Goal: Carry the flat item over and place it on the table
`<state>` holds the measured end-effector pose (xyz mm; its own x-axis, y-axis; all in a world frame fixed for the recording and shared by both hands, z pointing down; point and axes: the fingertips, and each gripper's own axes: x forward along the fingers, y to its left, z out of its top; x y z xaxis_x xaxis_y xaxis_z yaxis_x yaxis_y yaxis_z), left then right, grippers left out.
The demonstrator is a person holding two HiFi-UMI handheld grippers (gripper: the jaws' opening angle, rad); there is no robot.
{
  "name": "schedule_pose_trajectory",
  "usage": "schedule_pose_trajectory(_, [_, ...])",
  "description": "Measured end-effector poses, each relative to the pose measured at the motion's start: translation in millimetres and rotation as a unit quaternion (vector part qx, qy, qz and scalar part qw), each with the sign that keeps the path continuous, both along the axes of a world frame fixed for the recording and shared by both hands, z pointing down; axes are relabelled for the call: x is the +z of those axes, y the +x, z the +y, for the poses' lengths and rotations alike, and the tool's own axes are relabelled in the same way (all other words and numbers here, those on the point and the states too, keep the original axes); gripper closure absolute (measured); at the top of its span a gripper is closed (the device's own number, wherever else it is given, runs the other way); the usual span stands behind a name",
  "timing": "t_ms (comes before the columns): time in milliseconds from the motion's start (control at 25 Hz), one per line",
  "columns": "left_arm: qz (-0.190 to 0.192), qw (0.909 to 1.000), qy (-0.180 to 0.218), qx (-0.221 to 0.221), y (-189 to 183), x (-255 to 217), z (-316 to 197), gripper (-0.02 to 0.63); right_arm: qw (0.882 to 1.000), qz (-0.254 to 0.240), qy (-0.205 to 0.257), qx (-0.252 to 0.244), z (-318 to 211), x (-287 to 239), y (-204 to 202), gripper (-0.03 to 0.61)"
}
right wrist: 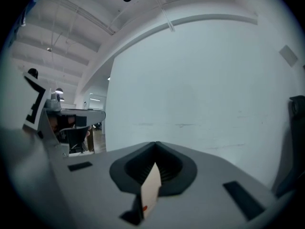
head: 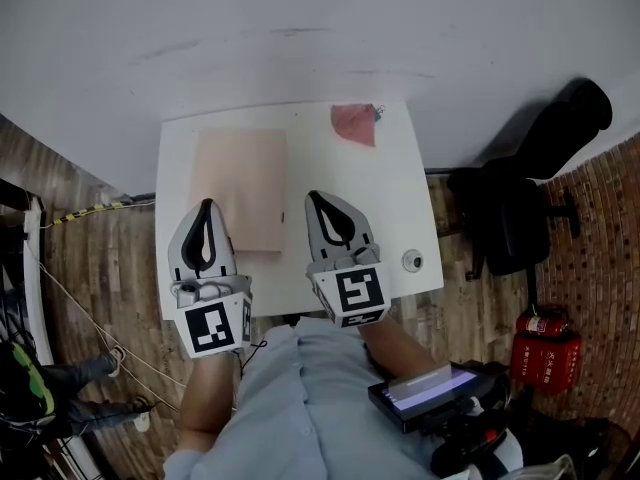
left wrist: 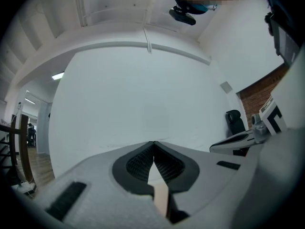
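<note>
The flat item point(head: 245, 178), a beige rectangular sheet, lies flat on the white table point(head: 400, 198), left of its middle. My left gripper point(head: 205, 204) hovers over the sheet's near left corner with its jaw tips meeting, so it is shut point(left wrist: 153, 143). My right gripper point(head: 313, 196) is just right of the sheet's right edge, apart from it, and also shut point(right wrist: 155, 143). Behind the left tips a beige sliver point(left wrist: 161, 199) shows through the gap. Behind the right tips a pale sliver with a red spot point(right wrist: 151, 190) shows. Both gripper views face a white wall.
A pink cloth-like piece point(head: 354, 124) lies at the table's far edge. A small round object point(head: 411, 261) sits near the front right corner. A black chair point(head: 520, 208) and a red fire extinguisher point(head: 545, 348) stand to the right on the wooden floor.
</note>
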<state>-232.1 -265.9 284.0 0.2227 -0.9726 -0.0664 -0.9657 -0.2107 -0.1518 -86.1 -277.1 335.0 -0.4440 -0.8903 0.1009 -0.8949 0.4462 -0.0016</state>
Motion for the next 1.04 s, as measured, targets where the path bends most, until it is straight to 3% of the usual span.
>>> schedule_pose_trajectory(1040, [-0.003,1.0,-0.003,0.001,-3.2,-0.3,4.5,0.604,1.0,0.003,0.01,-0.003,8.1,-6.9,-4.2,0.575])
